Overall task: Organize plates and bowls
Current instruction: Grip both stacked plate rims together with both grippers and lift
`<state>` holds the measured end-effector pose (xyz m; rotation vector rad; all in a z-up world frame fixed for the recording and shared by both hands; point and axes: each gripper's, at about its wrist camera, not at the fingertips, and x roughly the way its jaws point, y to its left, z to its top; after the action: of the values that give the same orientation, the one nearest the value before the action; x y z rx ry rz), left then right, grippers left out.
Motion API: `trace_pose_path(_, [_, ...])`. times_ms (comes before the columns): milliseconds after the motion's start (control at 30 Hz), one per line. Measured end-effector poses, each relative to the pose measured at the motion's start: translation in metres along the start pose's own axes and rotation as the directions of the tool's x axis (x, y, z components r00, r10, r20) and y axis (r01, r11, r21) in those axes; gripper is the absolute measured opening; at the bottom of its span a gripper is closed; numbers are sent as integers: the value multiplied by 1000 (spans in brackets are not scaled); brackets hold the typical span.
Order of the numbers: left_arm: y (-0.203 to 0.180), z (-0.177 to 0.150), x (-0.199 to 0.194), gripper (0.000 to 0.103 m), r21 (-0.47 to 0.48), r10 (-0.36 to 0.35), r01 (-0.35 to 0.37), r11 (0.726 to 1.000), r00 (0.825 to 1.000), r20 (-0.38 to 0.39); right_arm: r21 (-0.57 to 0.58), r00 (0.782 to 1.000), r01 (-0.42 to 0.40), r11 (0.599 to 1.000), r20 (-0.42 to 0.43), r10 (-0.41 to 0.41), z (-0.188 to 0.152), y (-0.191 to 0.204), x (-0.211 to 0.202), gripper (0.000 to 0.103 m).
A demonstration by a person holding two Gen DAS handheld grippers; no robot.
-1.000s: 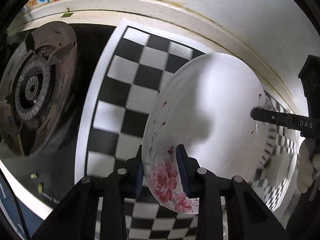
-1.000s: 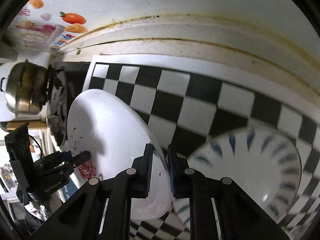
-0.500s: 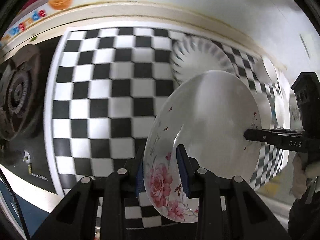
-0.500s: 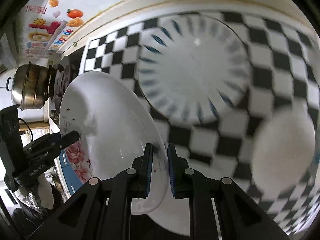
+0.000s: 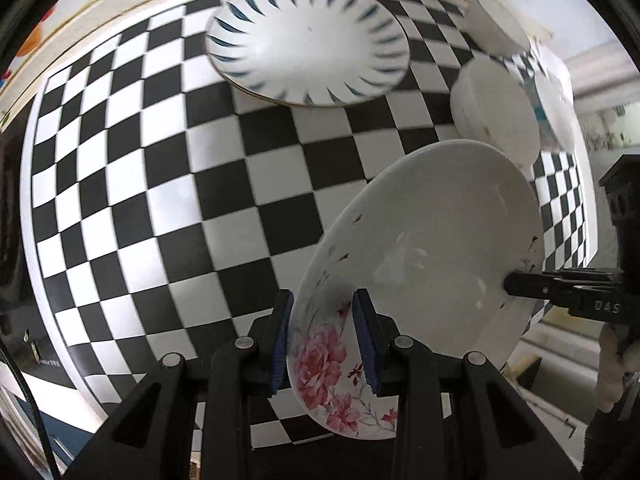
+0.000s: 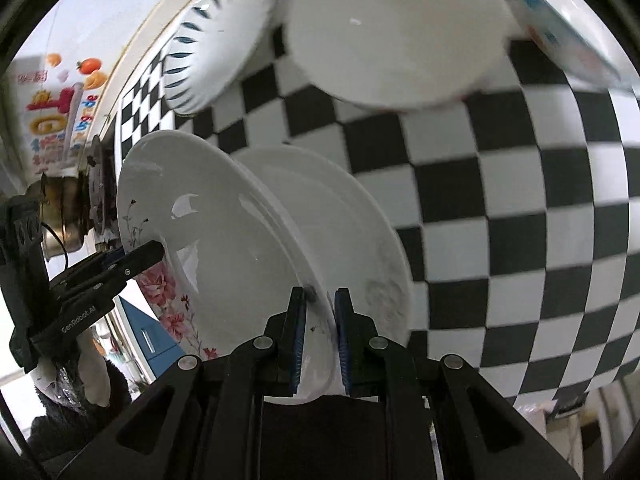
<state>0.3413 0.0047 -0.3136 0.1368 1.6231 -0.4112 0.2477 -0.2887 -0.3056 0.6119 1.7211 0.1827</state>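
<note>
L gripper [image 5: 323, 334] & R gripper [image 6: 320, 330] both clamped on floral plate [image 5: 432, 264] rim, opposite sides, plate tilted above checkered mat [image 5: 168, 184].

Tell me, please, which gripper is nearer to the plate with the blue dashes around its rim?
Hard to call. Both grippers, left gripper and right gripper, clamp opposite rims of the floral plate, held clear of the blue-dashed plate on the checkered mat.

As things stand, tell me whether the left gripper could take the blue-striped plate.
Probably not yet. The left gripper is shut on the floral plate, which the right gripper also clamps. The blue-striped plate lies uncovered on the checkered mat.
</note>
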Motion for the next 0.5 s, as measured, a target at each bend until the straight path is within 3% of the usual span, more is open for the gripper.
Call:
trace_pose_path(167, [-13,0,15,28,33,26,-25,999,999,-33,33,1000,10,999,-6,-10,-8,-15,2,16])
trace_pose_path(500, [-24,2,25,28,35,42,-40,999,998,-47,40,998,50,998,-30,-48,-2,-9,13,16])
